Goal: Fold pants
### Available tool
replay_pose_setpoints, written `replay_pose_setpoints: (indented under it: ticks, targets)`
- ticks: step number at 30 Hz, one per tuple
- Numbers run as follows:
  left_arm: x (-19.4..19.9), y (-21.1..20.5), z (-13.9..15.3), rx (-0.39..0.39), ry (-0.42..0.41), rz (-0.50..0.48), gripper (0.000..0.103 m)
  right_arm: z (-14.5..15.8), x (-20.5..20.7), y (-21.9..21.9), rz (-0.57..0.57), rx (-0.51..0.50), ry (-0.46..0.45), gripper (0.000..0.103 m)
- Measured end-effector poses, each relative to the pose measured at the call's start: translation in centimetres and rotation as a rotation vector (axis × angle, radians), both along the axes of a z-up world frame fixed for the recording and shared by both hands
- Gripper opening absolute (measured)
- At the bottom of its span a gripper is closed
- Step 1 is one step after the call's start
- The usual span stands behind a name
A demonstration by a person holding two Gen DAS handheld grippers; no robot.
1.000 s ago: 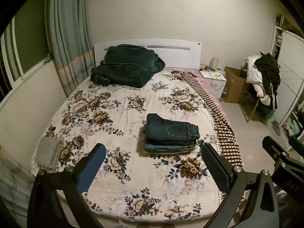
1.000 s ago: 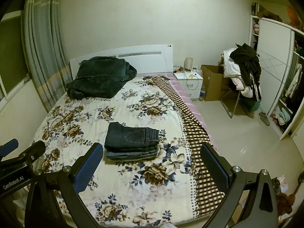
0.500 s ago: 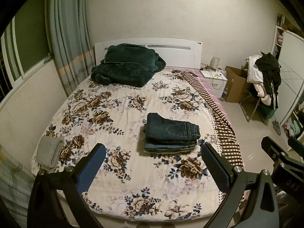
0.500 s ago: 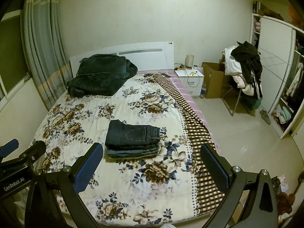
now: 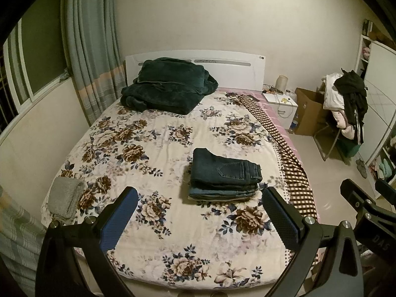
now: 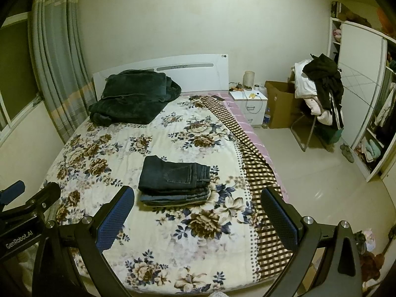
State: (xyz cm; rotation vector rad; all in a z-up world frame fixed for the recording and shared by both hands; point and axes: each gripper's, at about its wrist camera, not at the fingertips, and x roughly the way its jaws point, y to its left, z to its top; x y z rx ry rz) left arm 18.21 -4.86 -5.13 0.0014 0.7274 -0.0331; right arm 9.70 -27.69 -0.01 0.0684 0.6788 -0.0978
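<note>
A stack of folded jeans [image 5: 224,174] lies on the floral bedspread [image 5: 158,148], right of the bed's middle; the top pair is dark denim with lighter pairs under it. The stack also shows in the right wrist view [image 6: 174,182]. My left gripper [image 5: 198,219] is open and empty, held back over the foot of the bed, well short of the stack. My right gripper [image 6: 198,219] is open and empty too, at the same distance. Each gripper shows at the edge of the other's view.
A dark green folded blanket [image 5: 168,89] lies at the white headboard [image 5: 232,71]. A grey cloth [image 5: 65,196] sits at the bed's near left corner. A nightstand [image 6: 248,106], cardboard box [image 6: 279,104] and clothes-laden chair [image 6: 319,99] stand to the right, with a wardrobe [image 6: 358,84] beyond. Curtains [image 5: 91,57] hang at the left.
Both grippers have tilted or drifted slightly, so the bed and jeans sit a little lower in view. The jeans stack has not moved. Both grippers stay open.
</note>
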Motion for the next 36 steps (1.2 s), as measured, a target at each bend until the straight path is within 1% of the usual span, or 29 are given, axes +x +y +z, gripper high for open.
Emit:
replay_pose_setpoints:
  ticks: [36]
  targets:
    - [-0.43,0.64,0.15,0.005,-0.010,0.009,0.102,0.31,0.67,-0.30,0.013,0.001,0.002,0.103]
